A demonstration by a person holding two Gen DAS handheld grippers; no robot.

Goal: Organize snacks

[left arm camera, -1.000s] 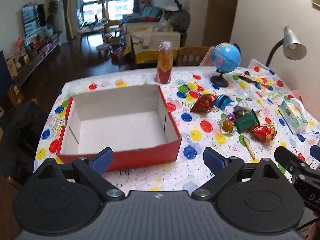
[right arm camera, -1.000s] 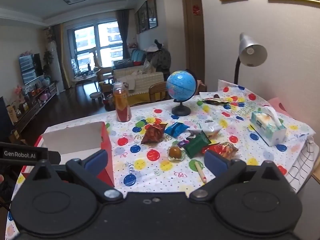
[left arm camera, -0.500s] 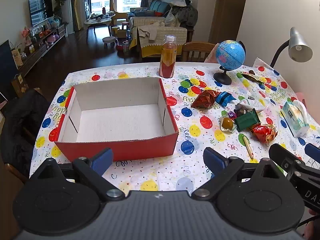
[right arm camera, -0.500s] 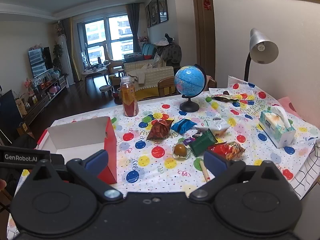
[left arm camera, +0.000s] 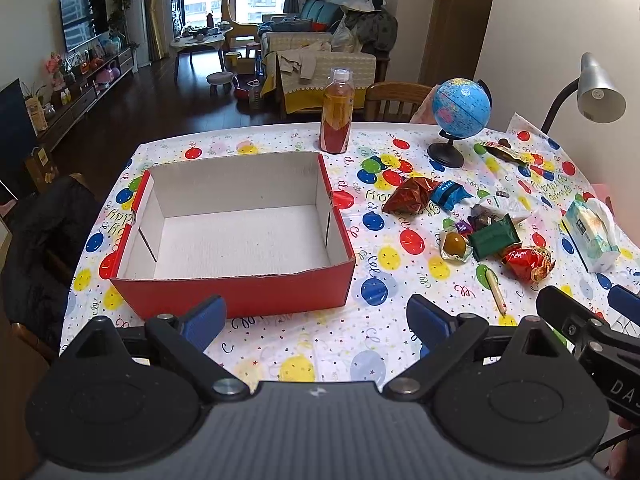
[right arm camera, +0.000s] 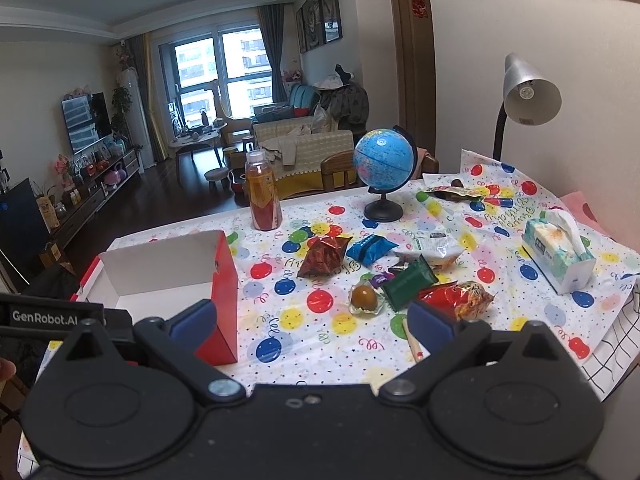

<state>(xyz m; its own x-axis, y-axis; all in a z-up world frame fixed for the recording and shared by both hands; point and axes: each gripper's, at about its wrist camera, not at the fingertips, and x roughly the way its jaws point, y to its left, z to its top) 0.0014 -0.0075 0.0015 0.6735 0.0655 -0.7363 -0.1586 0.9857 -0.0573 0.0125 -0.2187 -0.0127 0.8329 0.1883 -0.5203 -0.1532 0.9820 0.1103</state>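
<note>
Left gripper (left arm camera: 316,318): jaws spread wide and empty, held low above the near table edge at 6 o'clock, just in front of the red cardboard box (left arm camera: 236,232).

Right gripper (right arm camera: 312,322): jaws likewise released, nothing between them; the snack pile is faced from the near edge.

Snacks: all are seen outside the box, clustered at 3 o'clock of it in the left wrist view. A dark red foil bag (left arm camera: 412,196) touches a blue packet (left arm camera: 450,194); a green packet (left arm camera: 494,237) lies between a wrapped brown egg (left arm camera: 455,245) and a red-orange crinkly bag (left arm camera: 528,265). One more wrapper (left arm camera: 502,152) lies apart at 1 o'clock, near the globe (left arm camera: 460,110).

Box: empty, white inside; no sorting is judged to have been done yet.

Risk, crowding: two wrappers could be pinched at once, because the packets overlap.

Risk, slip: foil bags may be squeezed out of the pads, being puffed and slick.

Risk, stray items: the pencil (left arm camera: 496,292) beside the red-orange bag, or the tissue pack (left arm camera: 588,230), could be swept along or mistaken for a snack.

Risk, topple: the juice bottle (left arm camera: 337,112) and globe could be knocked over on a far reach.

Risk, box shift: the light box could be pushed if its wall is clipped.
</note>
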